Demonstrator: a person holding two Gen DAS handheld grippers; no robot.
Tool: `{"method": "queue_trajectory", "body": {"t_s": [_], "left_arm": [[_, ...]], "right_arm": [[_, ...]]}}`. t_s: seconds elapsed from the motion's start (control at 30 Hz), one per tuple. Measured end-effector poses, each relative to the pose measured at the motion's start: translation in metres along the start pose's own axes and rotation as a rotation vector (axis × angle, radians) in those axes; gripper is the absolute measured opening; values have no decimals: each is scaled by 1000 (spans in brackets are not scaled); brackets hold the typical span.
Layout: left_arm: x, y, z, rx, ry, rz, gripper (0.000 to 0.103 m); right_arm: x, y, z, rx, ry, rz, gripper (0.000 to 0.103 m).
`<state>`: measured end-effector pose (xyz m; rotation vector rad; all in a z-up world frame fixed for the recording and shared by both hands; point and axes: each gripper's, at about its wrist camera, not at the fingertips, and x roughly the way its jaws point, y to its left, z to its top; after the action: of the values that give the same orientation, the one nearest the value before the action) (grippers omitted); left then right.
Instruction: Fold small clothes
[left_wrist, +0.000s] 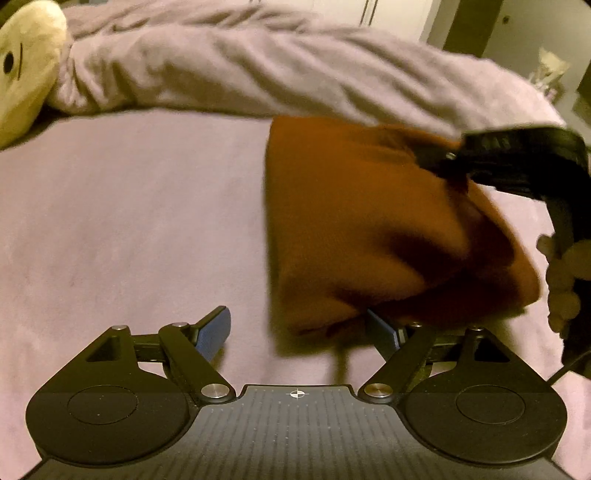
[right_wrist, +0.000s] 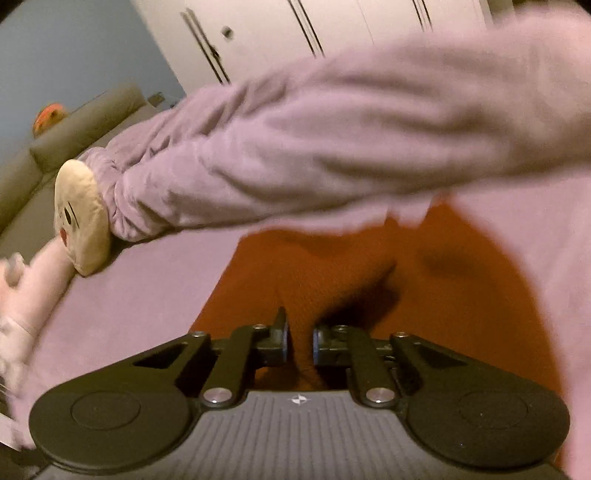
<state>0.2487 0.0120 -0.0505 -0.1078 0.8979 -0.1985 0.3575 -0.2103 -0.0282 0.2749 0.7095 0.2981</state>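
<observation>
- Rust-orange garment (left_wrist: 369, 221) is lying on the bed (left_wrist: 129, 221), its edge lifting in the pinching right claw (right_wrist: 300, 341).
- Left claw (left_wrist: 299, 328) is hovering wide; ideally carrying the fold over evenly.

From the left wrist view, the bare bed sheet (left_wrist: 129, 229) lies open from 9 to 12 o'clock. The bunched blanket (left_wrist: 240, 70) walls off the far side from 11 to 2 o'clock, with a plush toy (left_wrist: 26, 62) at 10. The rust-orange garment (left_wrist: 369, 229) fills 1 to 3 o'clock, where the right tongs (left_wrist: 439, 162) cross the way.
</observation>
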Motion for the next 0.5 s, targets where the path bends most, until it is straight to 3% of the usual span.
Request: {"method": "queue_trajectory", "body": {"t_s": [0.13, 0.2, 0.27, 0.33, 0.43, 0.5], "left_arm": [[-24, -7, 10, 30, -76, -22, 86], [-27, -9, 15, 36, -107, -16, 89], [-18, -11, 19, 33, -99, 3, 89], [-3, -15, 20, 34, -67, -19, 91], [8, -20, 20, 52, -44, -3, 91], [10, -20, 18, 51, -41, -1, 92]], "right_arm": [[-40, -9, -7, -62, -120, -101, 6], [-48, -20, -19, -76, -125, -163, 6], [-40, -39, -30, -13, -69, -189, 7], [-22, -51, -39, 10, 24, -181, 8], [-35, -62, -33, 112, -19, -104, 17], [-46, -75, -29, 197, -36, -43, 36]]}}
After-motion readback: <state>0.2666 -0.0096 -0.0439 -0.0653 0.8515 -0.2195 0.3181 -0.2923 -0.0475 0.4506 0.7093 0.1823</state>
